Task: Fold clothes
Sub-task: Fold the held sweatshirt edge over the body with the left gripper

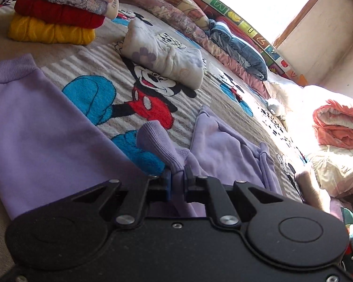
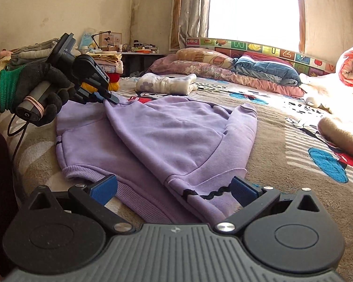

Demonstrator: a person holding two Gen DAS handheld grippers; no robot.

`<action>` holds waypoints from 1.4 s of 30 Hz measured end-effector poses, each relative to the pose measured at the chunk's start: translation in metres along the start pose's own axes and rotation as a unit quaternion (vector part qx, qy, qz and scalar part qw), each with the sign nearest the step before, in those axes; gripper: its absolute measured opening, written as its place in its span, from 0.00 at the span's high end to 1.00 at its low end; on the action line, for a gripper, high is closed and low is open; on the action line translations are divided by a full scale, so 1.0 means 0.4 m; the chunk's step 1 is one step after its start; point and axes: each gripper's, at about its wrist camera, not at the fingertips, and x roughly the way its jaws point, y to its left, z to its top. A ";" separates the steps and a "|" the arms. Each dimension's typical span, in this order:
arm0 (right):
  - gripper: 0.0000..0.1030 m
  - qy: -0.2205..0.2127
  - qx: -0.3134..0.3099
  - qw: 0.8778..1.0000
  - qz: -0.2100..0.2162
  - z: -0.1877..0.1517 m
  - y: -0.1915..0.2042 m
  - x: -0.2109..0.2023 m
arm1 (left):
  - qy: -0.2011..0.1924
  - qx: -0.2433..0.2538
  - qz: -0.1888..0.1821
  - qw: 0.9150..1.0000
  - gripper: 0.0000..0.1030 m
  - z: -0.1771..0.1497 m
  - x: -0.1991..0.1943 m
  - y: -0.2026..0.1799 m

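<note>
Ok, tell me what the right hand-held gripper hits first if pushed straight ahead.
Most likely the lavender sweatshirt: the open right hand-held gripper already straddles its near edge, by the black zigzag trim. Its height above the fabric is unclear.

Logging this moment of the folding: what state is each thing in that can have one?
Left gripper: shut on a ribbed cuff of the purple sweatshirt.
Right gripper: open, jaws wide over the hem.
Purple sweatshirt: spread on the bed, partly folded over.
White garment: folded on the blanket.
Clothes stack: folded, piled.
</note>
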 end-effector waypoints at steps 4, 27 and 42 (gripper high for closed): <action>0.01 0.006 -0.016 1.000 0.011 -0.006 0.015 0.014 | -0.049 0.016 -0.041 0.998 0.93 0.017 -0.087 -0.022; 0.01 0.038 -0.087 0.995 0.034 -0.018 0.076 0.035 | -0.041 -0.020 -0.016 0.999 0.93 -0.013 -0.044 0.116; 0.03 0.016 -0.076 0.996 0.037 0.012 0.070 -0.010 | -0.008 -0.011 0.018 1.000 0.92 -0.056 0.003 0.153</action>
